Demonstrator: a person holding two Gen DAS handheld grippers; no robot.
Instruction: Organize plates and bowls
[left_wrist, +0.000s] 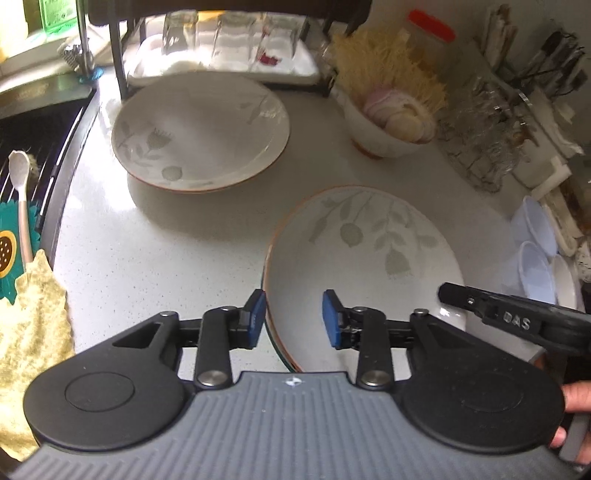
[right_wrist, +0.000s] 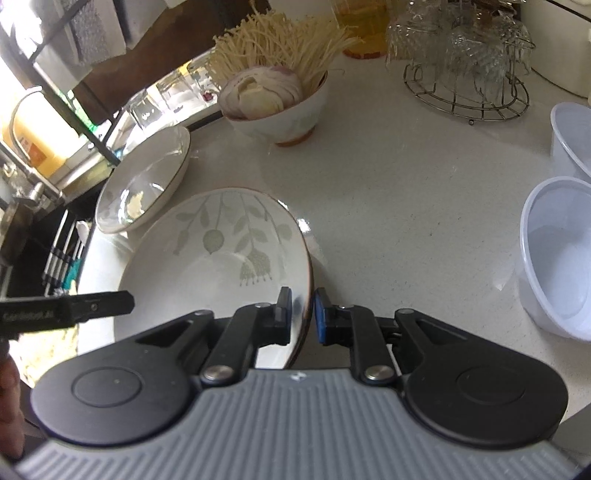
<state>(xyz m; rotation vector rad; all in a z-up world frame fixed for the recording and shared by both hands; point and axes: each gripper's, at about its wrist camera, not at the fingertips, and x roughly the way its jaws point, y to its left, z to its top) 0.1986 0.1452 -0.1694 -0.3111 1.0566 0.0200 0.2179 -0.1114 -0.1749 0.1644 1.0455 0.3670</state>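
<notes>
the near plate (right_wrist: 207, 266), white with a pale leaf print and a brown rim, sits low over the worktop (right_wrist: 406, 221), and it looks like the top of a small stack, since a second rim shows under its edge in the left wrist view. the right claw (right_wrist: 302, 314) is clenched on its right rim, one pad inside the plate and one outside. the left claw (left_wrist: 293, 319) straddles the plate's left rim with its blue pads spread apart, so it is released and not pinching anything yet (the rim lies close to the left pad).

behind and to the left, just in front of the dish rack (left_wrist: 221, 51), a second plate (left_wrist: 201, 131) of the same pattern rests on the worktop, apart from the near one. a small bowl (right_wrist: 277, 110) full of sliced onion and noodles stands farther back, and two clear plastic bowls (right_wrist: 557, 254) sit off to the right, side by side and not nested.

as a judgement, the sorting is at an early to middle stage: the matching plates are not yet in one pile, and the bowls are untouched. gathering the plates comes next, then grouping the bowls.
</notes>
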